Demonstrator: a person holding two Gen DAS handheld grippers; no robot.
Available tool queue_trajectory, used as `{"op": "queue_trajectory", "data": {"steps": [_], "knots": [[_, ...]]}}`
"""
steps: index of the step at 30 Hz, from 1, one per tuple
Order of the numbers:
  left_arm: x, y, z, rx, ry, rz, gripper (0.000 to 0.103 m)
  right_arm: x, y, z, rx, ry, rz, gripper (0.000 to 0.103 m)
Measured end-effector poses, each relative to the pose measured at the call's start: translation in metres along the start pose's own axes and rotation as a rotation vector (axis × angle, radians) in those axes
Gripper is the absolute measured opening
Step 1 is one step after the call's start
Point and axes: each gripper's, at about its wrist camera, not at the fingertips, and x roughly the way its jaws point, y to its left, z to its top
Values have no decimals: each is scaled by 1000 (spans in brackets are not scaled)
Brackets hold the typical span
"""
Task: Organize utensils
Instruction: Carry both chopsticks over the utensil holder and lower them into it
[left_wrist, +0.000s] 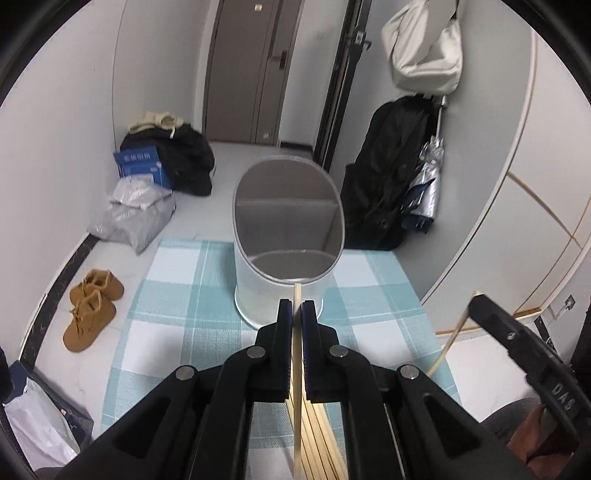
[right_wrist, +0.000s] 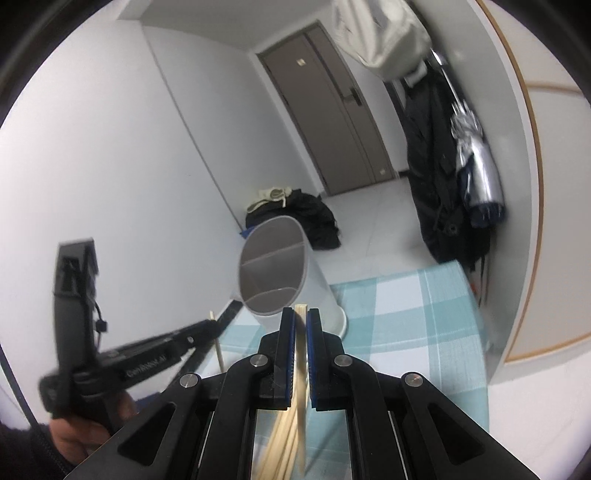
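Your checked cloth (left_wrist: 177, 295) carries the grey divided holder (left_wrist: 288, 236), the landmark here. Its base is hidden behind your grippers. Just short of its rim, your left gripper (left_wrist: 296, 314) pinches one chopstick (left_wrist: 297, 295); more lie below, cut off. Your right gripper (right_wrist: 301, 321) clamps a pair of chopsticks (right_wrist: 301, 314), blurred. Only the left view shows brown shoes (left_wrist: 92, 306) left of the holder.

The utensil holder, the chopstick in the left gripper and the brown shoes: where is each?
utensil holder (left_wrist: 258, 291): left wrist view, on its white outer wall.
chopstick (left_wrist: 297, 295): left wrist view, on the tip above the left gripper (left_wrist: 297, 308).
brown shoes (left_wrist: 88, 317): left wrist view, on the nearer shoe's upper.
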Motion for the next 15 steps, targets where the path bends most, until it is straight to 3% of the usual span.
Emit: {"op": "queue_trajectory", "data": {"steps": [15], "knots": [[-21, -11, 16, 31, 18, -61, 1, 1, 39, 8, -70, -26, -5, 5]]}}
